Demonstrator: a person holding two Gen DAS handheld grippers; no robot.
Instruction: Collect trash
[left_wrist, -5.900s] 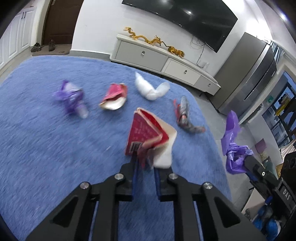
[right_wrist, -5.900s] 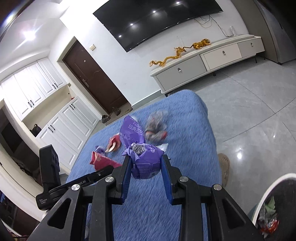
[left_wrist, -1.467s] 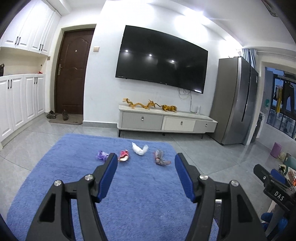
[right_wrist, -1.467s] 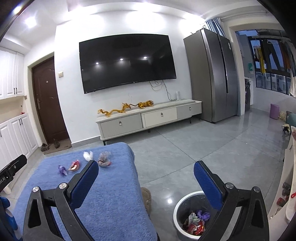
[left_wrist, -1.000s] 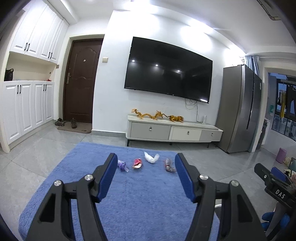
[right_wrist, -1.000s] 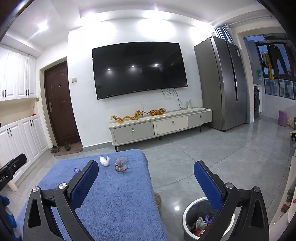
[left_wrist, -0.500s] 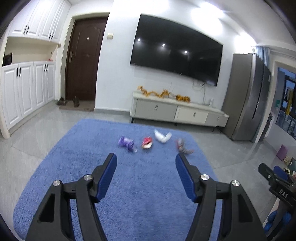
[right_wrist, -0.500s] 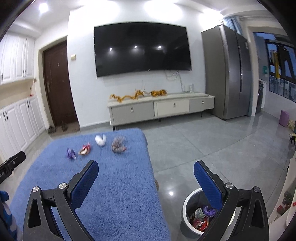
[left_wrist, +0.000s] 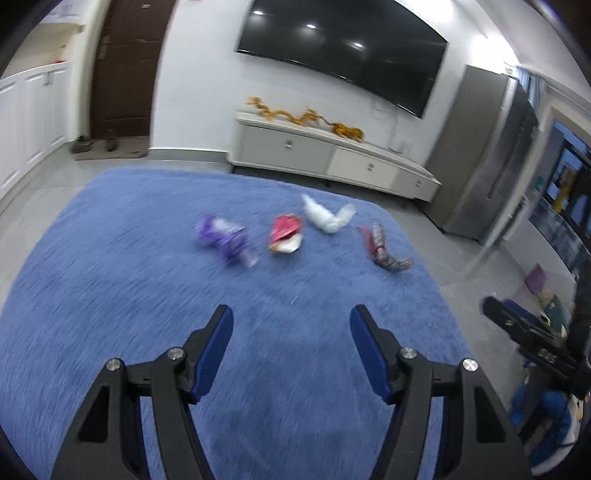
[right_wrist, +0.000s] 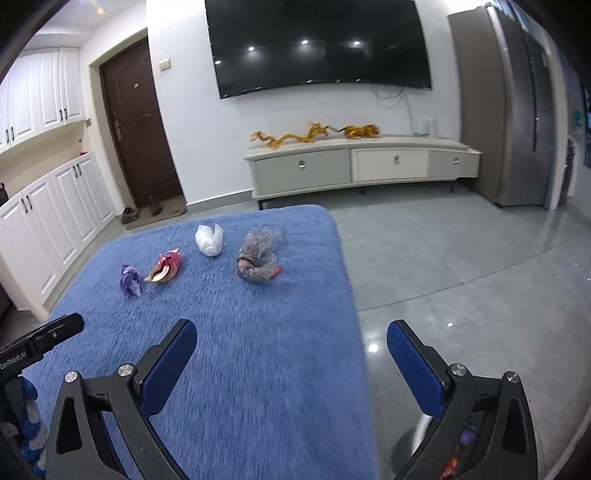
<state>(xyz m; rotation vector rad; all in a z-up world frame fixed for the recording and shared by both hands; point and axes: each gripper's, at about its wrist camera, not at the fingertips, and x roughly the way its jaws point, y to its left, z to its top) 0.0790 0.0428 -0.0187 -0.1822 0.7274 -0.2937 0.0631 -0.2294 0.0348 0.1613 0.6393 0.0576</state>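
Several pieces of trash lie in a row on the blue rug (left_wrist: 110, 295): a purple wrapper (left_wrist: 225, 242), a red and cream wrapper (left_wrist: 285, 234), a white crumpled tissue (left_wrist: 327, 218) and a grey-red wrapper (left_wrist: 382, 247). They also show in the right wrist view: the purple wrapper (right_wrist: 130, 279), red wrapper (right_wrist: 165, 267), tissue (right_wrist: 209, 240), grey-red wrapper (right_wrist: 258, 256). My left gripper (left_wrist: 291, 328) is open and empty, short of the row. My right gripper (right_wrist: 291, 343) is open and empty over the rug's right edge. The white trash bin (right_wrist: 424, 428) is mostly hidden behind my right gripper's finger.
A white TV cabinet (right_wrist: 362, 166) with golden dragon figures stands at the wall under a big TV. A grey fridge (right_wrist: 517, 110) stands at the right. White cupboards (right_wrist: 55, 214) and a brown door (right_wrist: 136, 125) are at the left. Grey tiles (right_wrist: 461, 277) lie right of the rug.
Both grippers dropped their wrappers and are now open. Over the last second both have tilted down and come closer to the trash row; the bin has slid to the frame's bottom edge.
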